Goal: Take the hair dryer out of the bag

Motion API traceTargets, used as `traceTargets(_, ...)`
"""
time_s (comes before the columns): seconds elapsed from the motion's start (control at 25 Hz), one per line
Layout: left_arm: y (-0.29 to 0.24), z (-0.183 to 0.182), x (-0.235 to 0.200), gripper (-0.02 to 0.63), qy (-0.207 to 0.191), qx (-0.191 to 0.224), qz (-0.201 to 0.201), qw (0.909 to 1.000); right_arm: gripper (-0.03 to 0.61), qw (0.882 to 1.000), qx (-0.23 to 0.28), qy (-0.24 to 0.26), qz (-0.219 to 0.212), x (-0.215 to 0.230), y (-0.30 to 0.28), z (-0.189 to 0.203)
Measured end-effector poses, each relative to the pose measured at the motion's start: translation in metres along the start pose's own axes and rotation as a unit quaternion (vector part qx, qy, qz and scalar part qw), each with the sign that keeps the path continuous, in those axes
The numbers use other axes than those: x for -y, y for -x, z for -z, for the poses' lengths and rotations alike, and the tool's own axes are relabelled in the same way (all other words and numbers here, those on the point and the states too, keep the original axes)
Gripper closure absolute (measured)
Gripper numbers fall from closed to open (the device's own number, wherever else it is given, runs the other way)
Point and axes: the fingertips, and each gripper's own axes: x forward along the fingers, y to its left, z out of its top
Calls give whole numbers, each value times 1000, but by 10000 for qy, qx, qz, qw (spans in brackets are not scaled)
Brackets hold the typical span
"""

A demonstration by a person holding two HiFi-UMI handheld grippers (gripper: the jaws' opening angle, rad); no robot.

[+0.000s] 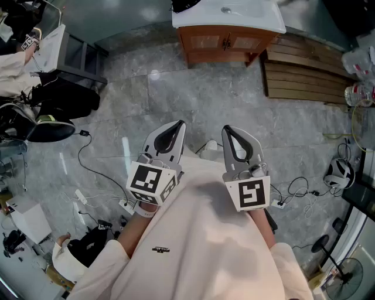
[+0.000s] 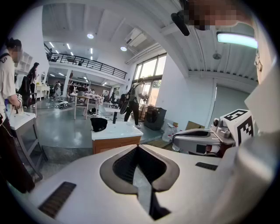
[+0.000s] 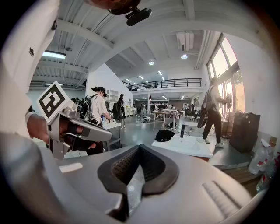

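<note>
A black bag (image 1: pixel 187 4) lies on the white top of a wooden cabinet (image 1: pixel 225 41) some way ahead; it also shows as a dark bag (image 2: pixel 99 124) in the left gripper view and a dark bag (image 3: pixel 165 135) in the right gripper view. No hair dryer is visible. My left gripper (image 1: pixel 179 124) and right gripper (image 1: pixel 227 129) are held side by side in front of my chest, above the grey floor, far from the cabinet. Both are shut with nothing between their pads: the left gripper (image 2: pixel 138 146) and the right gripper (image 3: pixel 139 146) show closed jaws.
A wooden pallet (image 1: pixel 304 73) lies right of the cabinet. Cables (image 1: pixel 96 170) and a power strip trail over the floor at left, more cables (image 1: pixel 299 187) at right. A desk (image 1: pixel 58 41) and chair stand far left. People (image 3: pixel 99 109) stand in the hall beyond.
</note>
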Motion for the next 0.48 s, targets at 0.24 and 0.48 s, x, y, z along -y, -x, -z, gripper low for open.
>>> traceTargets(0.24,28,-9,-2,607,-38,188,-51,9998,568,9998,-162,-105,-46,-29,1,-1)
traceTargets(0.48,70,-6,-47,607,-90,307,-333,9989,568,9999,-68,-30,-120,-68,-20,-15)
